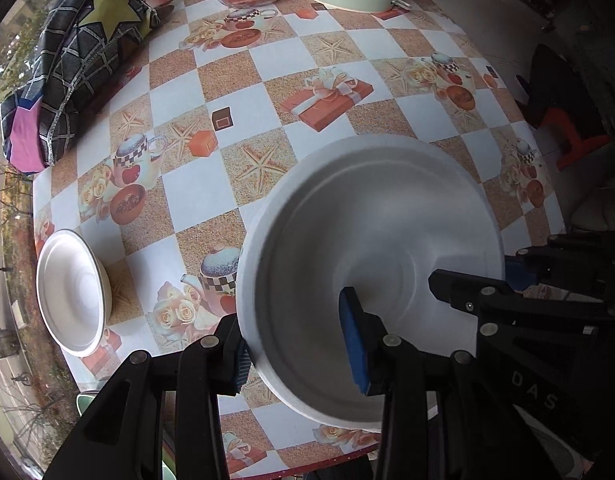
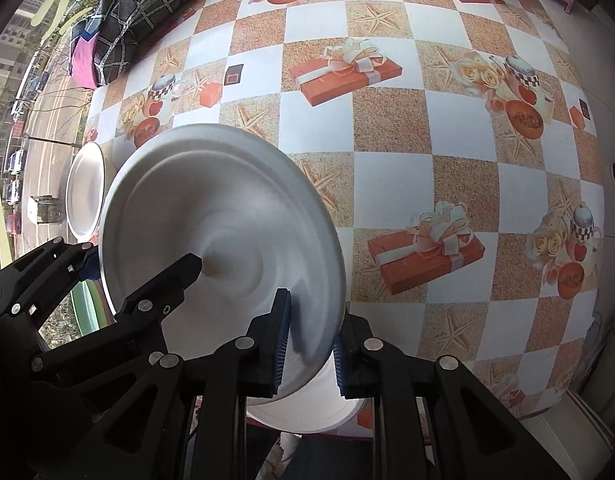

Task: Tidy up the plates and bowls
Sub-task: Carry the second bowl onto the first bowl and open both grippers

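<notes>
Both grippers clamp one white plate (image 1: 371, 240) rim, held tilted above table (image 1: 267, 60): left gripper (image 1: 295, 356), right gripper (image 2: 307, 344). Second plate (image 1: 73, 292) sits apart near table edge. Stacking not done yet.

Both grippers, left gripper (image 1: 297, 354) and right gripper (image 2: 309, 344), are black plastic linkages with silver rivets and ribbed blue pads (image 1: 352, 340); white "DAS" lettering sits at lower right.
</notes>
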Action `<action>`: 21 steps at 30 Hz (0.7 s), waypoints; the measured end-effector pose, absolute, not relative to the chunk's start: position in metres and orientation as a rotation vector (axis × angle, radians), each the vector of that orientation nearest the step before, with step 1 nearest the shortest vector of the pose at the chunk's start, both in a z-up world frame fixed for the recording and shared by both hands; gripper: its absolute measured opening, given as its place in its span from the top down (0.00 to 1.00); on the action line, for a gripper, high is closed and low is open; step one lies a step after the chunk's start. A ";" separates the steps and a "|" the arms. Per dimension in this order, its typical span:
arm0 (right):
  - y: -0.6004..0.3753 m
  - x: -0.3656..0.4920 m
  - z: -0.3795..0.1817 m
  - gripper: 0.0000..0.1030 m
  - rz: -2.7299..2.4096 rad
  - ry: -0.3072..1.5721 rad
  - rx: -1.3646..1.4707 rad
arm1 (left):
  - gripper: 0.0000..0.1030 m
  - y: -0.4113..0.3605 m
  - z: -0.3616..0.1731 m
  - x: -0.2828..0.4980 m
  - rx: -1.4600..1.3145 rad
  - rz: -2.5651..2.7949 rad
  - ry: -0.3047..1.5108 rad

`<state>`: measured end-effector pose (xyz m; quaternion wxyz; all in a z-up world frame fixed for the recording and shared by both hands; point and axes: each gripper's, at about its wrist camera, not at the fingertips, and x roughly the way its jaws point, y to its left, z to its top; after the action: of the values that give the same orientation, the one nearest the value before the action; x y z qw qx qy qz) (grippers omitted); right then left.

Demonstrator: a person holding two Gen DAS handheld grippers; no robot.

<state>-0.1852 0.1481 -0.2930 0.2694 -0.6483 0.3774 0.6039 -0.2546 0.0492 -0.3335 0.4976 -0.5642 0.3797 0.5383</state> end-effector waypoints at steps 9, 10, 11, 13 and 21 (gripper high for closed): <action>0.123 -0.133 -0.282 0.80 1.527 1.077 -1.745 | 0.58 0.012 -0.342 -0.209 -1.348 1.119 1.031; 0.121 -0.129 -0.284 0.80 1.513 1.088 -1.747 | 0.58 0.011 -0.345 -0.208 -1.352 1.100 1.039; 0.118 -0.125 -0.286 0.80 1.500 1.102 -1.749 | 0.58 0.009 -0.347 -0.206 -1.355 1.086 1.044; 0.114 -0.120 -0.289 0.80 1.485 1.119 -1.754 | 0.58 0.009 -0.350 -0.206 -1.362 1.073 1.045; 0.104 -0.112 -0.302 0.80 1.441 1.162 -1.775 | 0.58 0.003 -0.360 -0.201 -1.381 1.041 1.060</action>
<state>-0.1120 0.1043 -0.3020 0.2846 -0.6634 0.4345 0.5387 -0.2014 0.0031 -0.3598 0.5282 -0.5781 0.4437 0.4358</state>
